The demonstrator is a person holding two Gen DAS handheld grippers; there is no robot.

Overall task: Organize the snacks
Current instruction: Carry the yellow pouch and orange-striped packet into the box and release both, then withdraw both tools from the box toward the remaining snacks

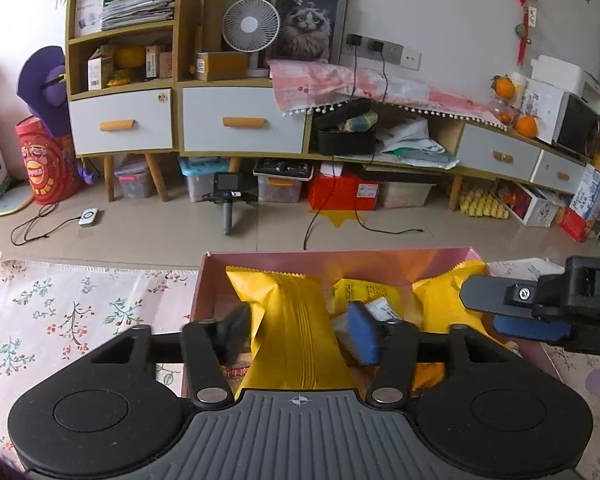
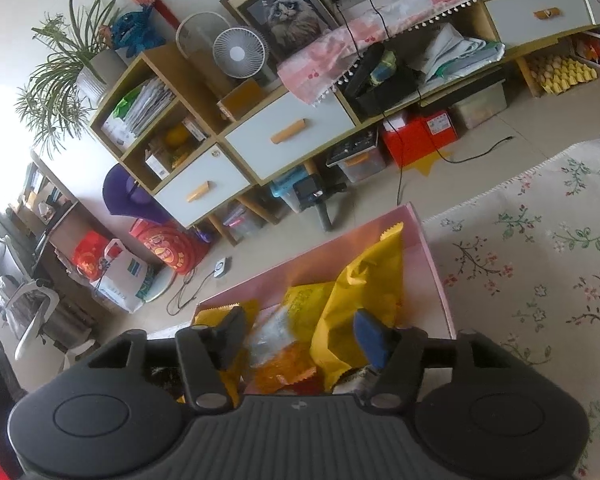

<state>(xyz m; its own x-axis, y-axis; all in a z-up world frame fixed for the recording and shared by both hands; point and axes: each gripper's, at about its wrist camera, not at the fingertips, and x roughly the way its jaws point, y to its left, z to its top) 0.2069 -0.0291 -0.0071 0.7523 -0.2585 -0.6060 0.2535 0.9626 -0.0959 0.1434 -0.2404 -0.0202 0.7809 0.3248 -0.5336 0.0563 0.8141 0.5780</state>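
Snacks piled in the pink box

Snacks point(image 1: 292, 320) heaped inside pink box point(image 1: 340, 258) on floral cloth point(image 1: 80, 312). Left gripper point(image 1: 296, 334) poised over the box's left half, fingers released, straddling a yellow packet point(image 1: 288, 344) without pressing it. Right gripper point(image 2: 300, 338) over the right half, fingers likewise spread apart above yellow bag point(image 2: 364, 288) and clear wrapper point(image 2: 272, 336), gripping nothing. Far beyond, cabinet point(image 1: 240, 116) against wall.
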